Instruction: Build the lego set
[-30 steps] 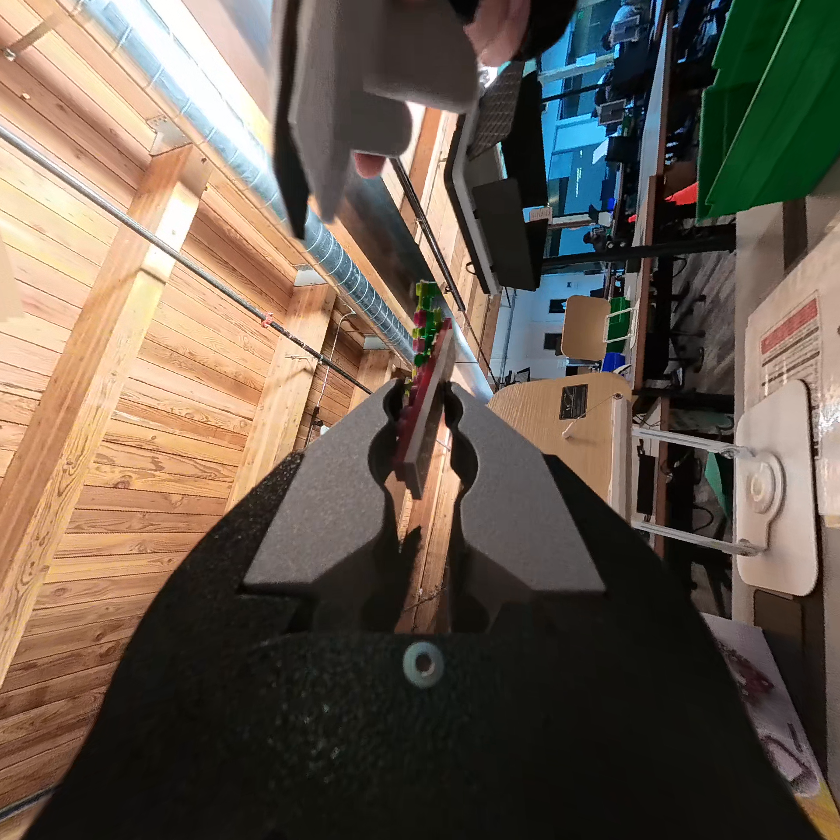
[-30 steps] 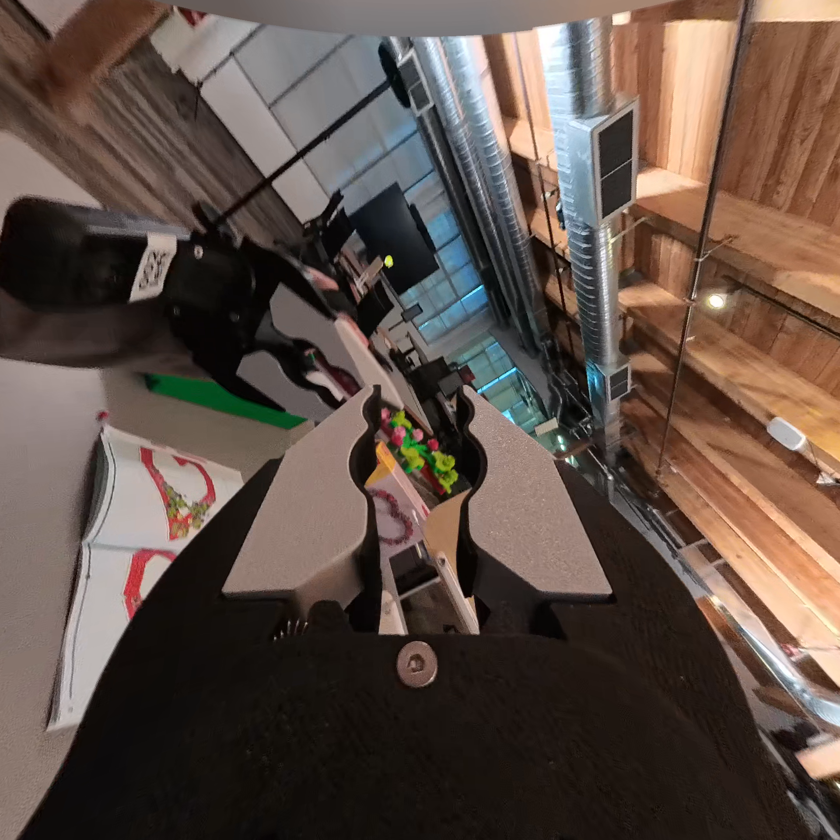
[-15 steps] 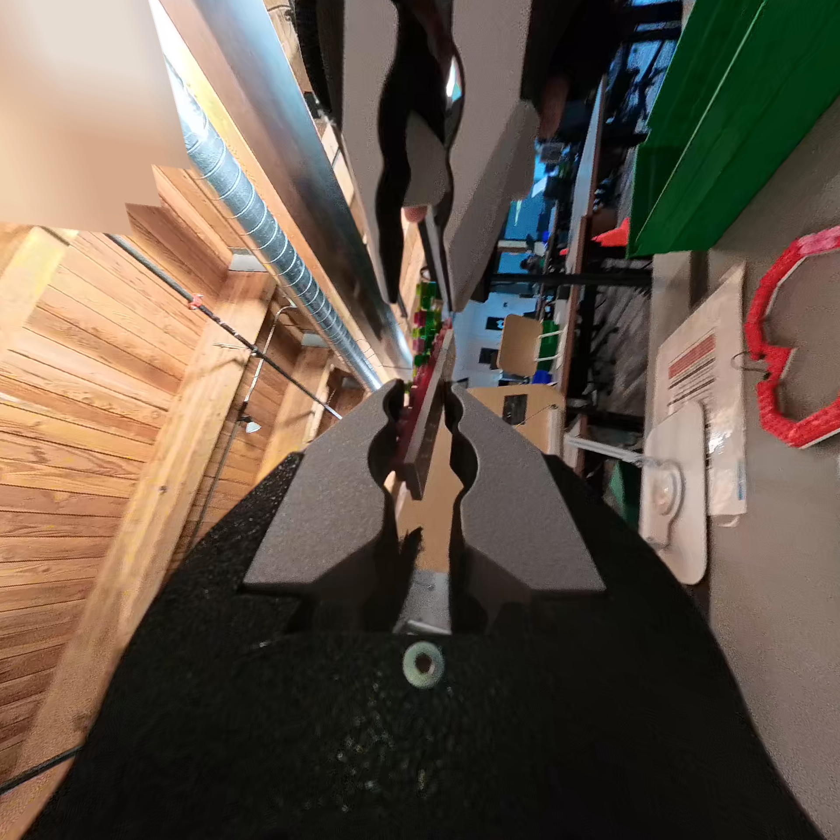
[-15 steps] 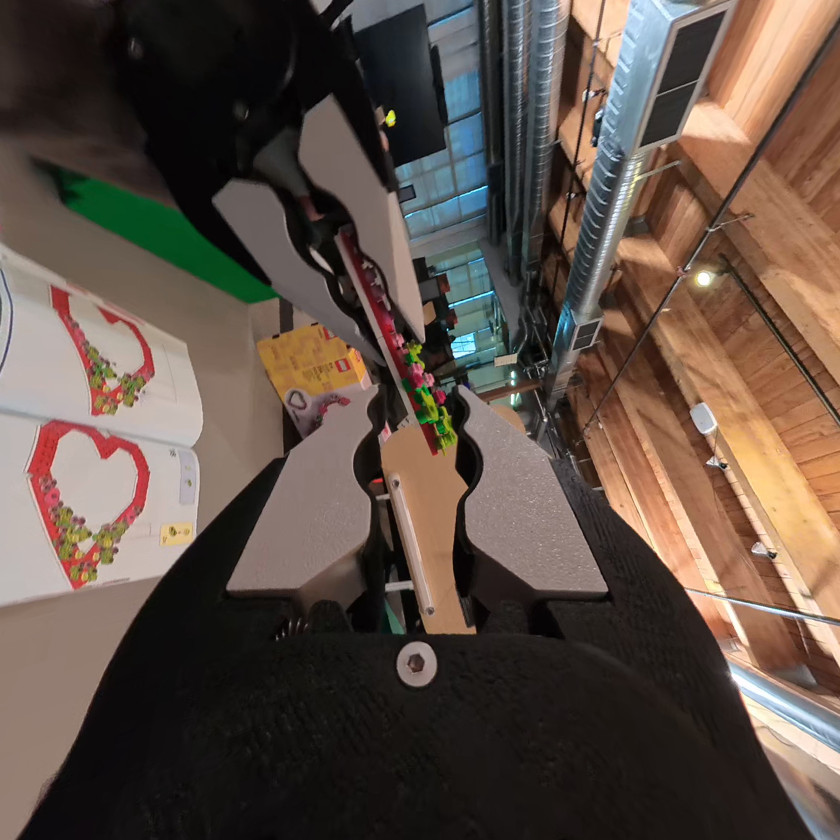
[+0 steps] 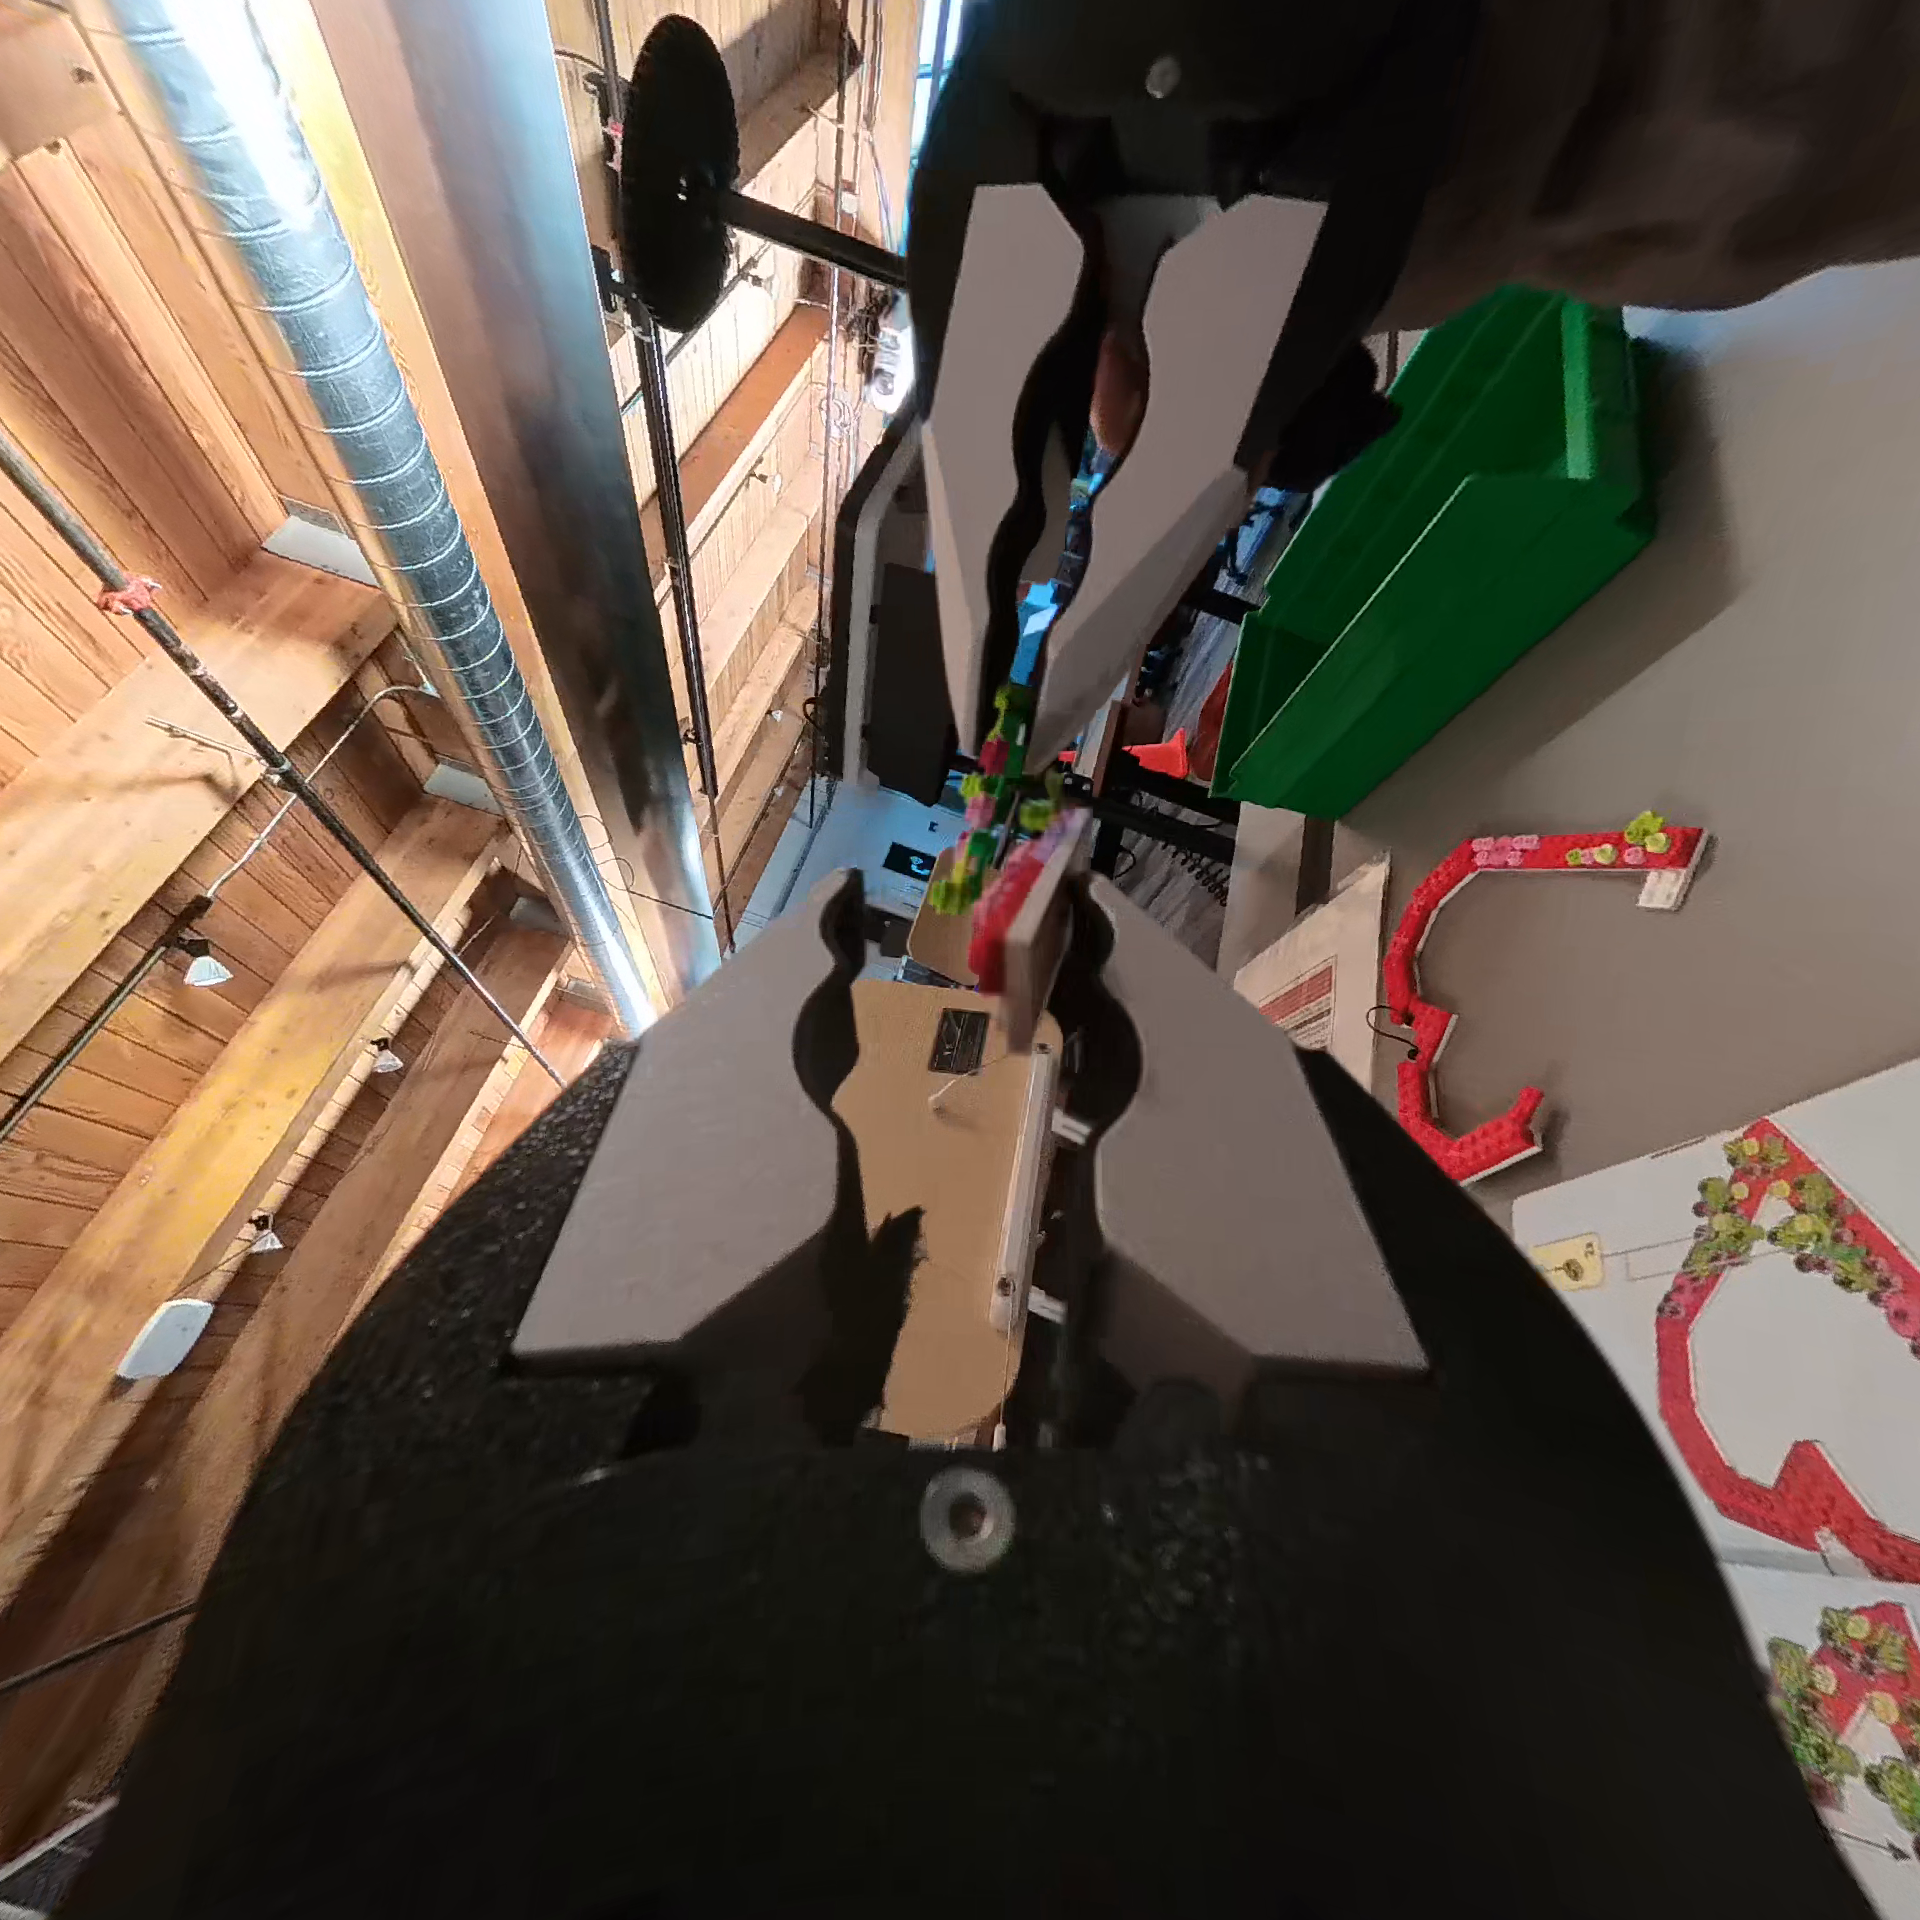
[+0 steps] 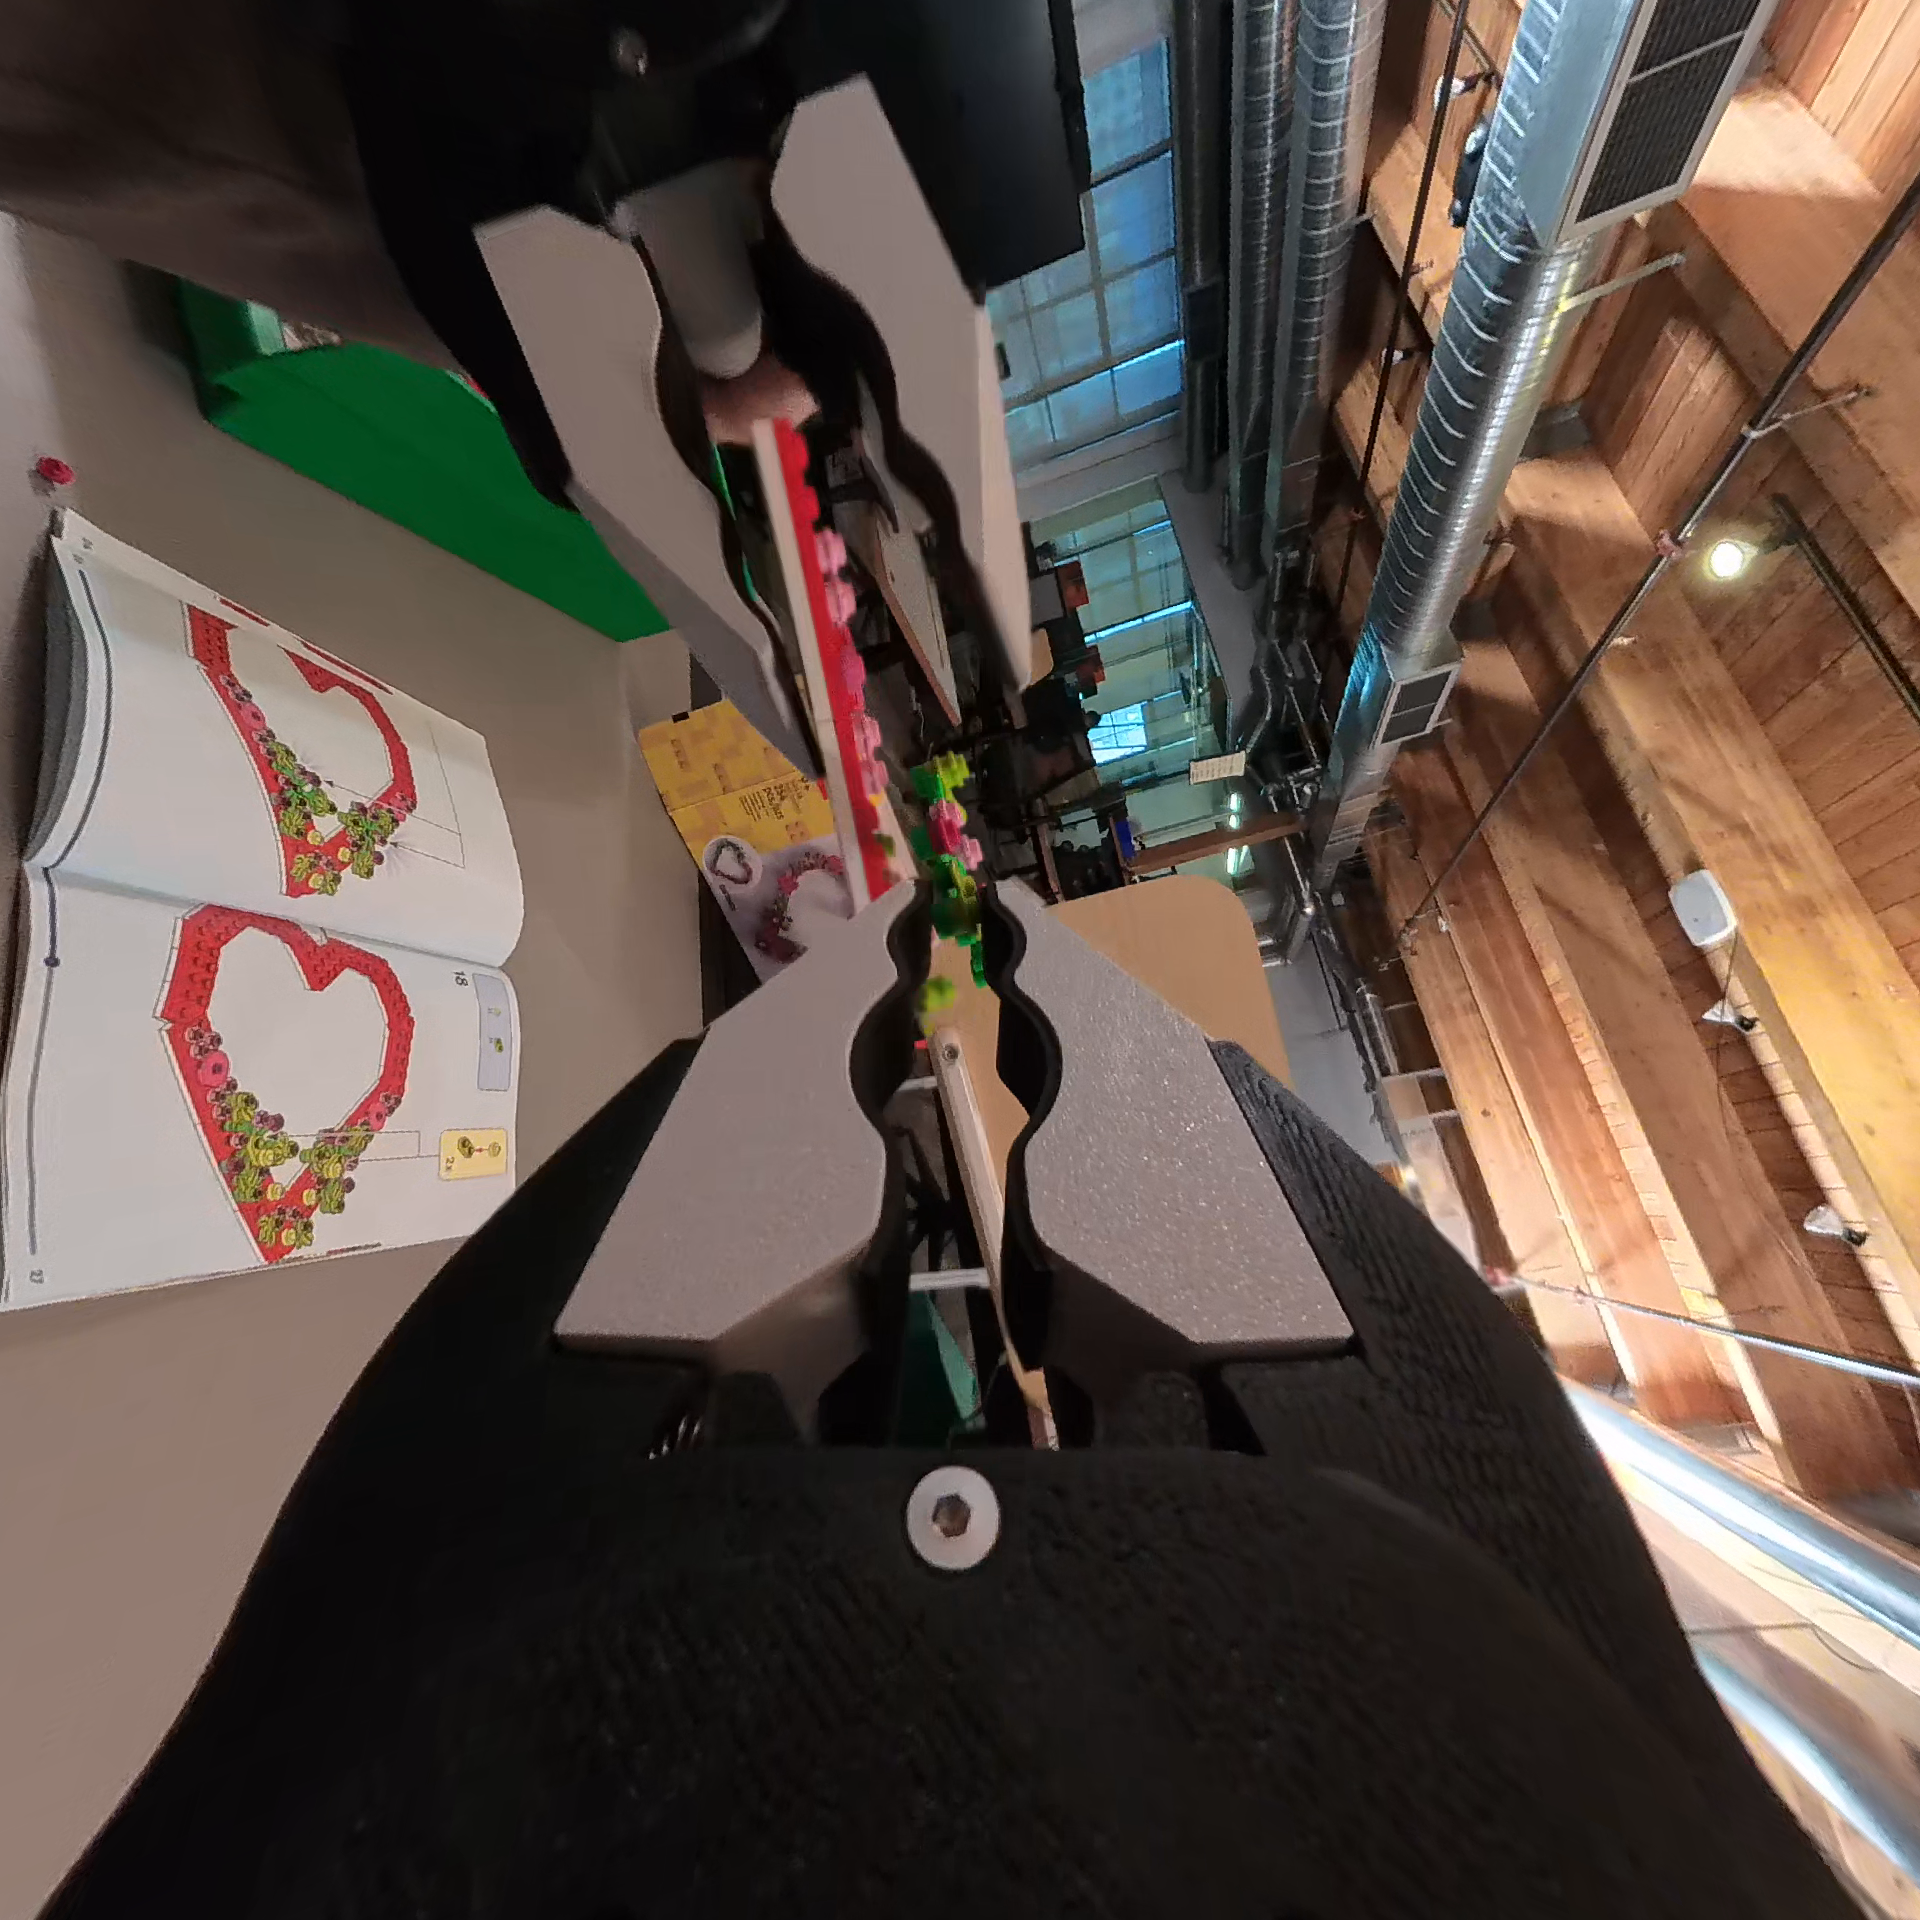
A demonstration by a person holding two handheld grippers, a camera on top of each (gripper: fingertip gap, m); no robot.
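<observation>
The lego piece [image 5: 1023, 914] is a red strip with a pale underside and green and pink flowers, held in the air between both grippers. My left gripper [image 5: 971, 894] is open, its jaws wide apart around the near end of the strip, which rests against the right finger. My right gripper [image 5: 1008, 743] comes in from above and is shut on the flowered end. In the right wrist view, my right gripper [image 6: 956, 899] pinches the green flowers of the strip [image 6: 831, 665], and the left gripper [image 6: 909, 717] stands open around the far end.
On the grey table lie a second red half-heart section [image 5: 1423, 997], an open instruction booklet [image 5: 1766, 1299] [image 6: 260, 904], a green bin [image 5: 1455, 582] [image 6: 416, 457], a yellow box [image 6: 738, 779] and a small red stud [image 6: 52, 473]. My left and right fingertips are right by each other.
My left gripper was shut on the strip and has opened. My right gripper has moved in and shut on the flowered end. Both views have swung toward the table.
</observation>
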